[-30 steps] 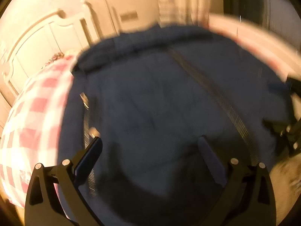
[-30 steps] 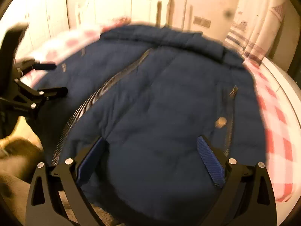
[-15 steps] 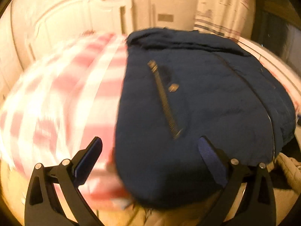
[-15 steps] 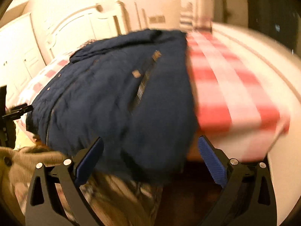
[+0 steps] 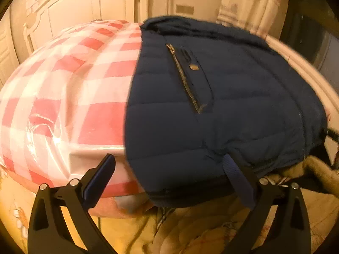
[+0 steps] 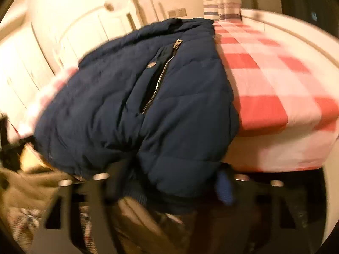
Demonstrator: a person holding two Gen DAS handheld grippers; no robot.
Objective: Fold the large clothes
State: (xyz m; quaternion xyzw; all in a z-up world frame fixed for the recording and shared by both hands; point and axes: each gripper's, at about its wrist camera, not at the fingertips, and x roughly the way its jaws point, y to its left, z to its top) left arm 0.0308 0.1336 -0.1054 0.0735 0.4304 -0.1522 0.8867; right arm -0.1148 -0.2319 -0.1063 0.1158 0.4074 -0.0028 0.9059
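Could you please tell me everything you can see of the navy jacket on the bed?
The jacket is navy, quilted and puffy, lying spread on the red-checked bedcover with its hem hanging over the bed's near edge. Each front side has a zipped pocket with a metal snap. The left gripper is open at one hem corner; the right gripper has its jaws closing around the other.
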